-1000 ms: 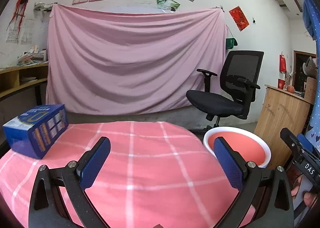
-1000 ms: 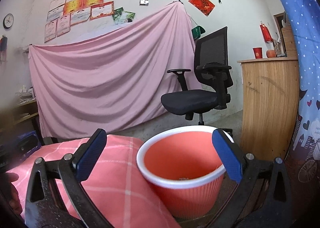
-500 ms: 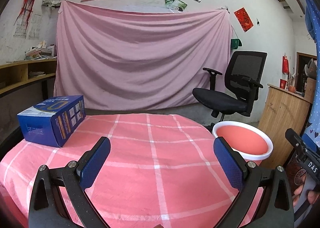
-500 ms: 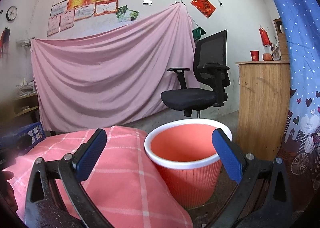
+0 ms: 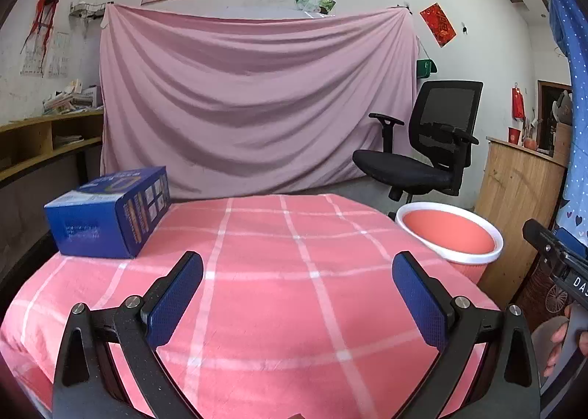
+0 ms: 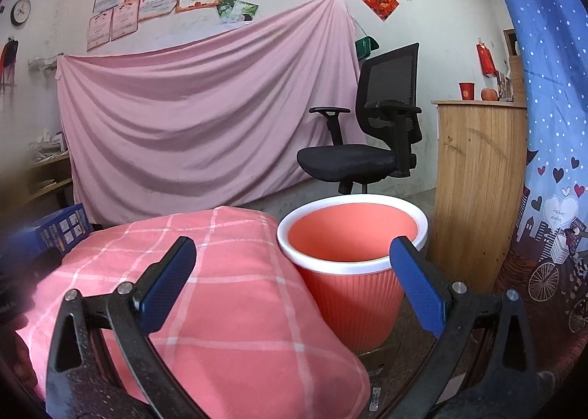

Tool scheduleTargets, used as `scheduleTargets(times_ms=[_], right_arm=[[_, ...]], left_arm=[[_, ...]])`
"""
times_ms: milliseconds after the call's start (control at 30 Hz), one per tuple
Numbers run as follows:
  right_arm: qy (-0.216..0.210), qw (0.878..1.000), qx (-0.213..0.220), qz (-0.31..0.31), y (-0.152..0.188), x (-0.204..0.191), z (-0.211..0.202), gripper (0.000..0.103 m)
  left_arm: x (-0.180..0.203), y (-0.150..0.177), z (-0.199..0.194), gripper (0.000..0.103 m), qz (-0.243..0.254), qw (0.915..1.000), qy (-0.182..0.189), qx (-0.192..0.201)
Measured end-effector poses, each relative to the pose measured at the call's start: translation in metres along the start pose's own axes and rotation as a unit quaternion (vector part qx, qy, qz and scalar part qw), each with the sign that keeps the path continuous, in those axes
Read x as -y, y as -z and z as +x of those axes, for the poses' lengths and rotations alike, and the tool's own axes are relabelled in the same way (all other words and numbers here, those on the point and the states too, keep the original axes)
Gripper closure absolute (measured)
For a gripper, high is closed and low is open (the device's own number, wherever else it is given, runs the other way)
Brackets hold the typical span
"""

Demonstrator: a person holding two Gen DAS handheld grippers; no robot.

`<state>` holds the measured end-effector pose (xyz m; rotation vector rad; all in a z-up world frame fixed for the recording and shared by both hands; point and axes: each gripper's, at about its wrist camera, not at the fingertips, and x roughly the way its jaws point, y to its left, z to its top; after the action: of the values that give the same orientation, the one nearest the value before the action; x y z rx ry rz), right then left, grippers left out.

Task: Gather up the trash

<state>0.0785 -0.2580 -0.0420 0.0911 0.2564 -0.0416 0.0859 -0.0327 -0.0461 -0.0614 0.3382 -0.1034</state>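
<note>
1. Fingers of the left gripper (image 5: 297, 294) were held spread, grasping nothing, above the pink checked bench (image 5: 279, 294).
2. Fingers of the right gripper (image 6: 294, 283) were likewise spread and empty.
3. A blue box (image 5: 110, 213) was seen lying at the bench's far left edge.
4. An orange bin (image 6: 352, 257) was seen standing just beside the bench's right edge.

Box (image 5: 110, 213) on the table's (image 5: 294, 290) far left — bin (image 5: 450, 239) beside its right edge, chair (image 5: 426, 150) behind.
</note>
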Motion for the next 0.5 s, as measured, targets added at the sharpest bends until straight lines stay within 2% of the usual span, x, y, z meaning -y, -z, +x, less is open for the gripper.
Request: scheduleTargets(times_ms=[233, 500], right_arm=[[0.017, 0.999, -0.037, 0.0, 0.012, -0.028, -0.004, 0.0], [0.008, 0.999, 0.0, -0.035, 0.016, -0.047, -0.017, 0.0]], left_arm=[[-0.015, 0.003, -0.005, 0.002, -0.018, 0.9998, 0.003, -0.004], [-0.02, 0.009, -0.005, 0.002, -0.01, 0.9999, 0.0, -0.001]])
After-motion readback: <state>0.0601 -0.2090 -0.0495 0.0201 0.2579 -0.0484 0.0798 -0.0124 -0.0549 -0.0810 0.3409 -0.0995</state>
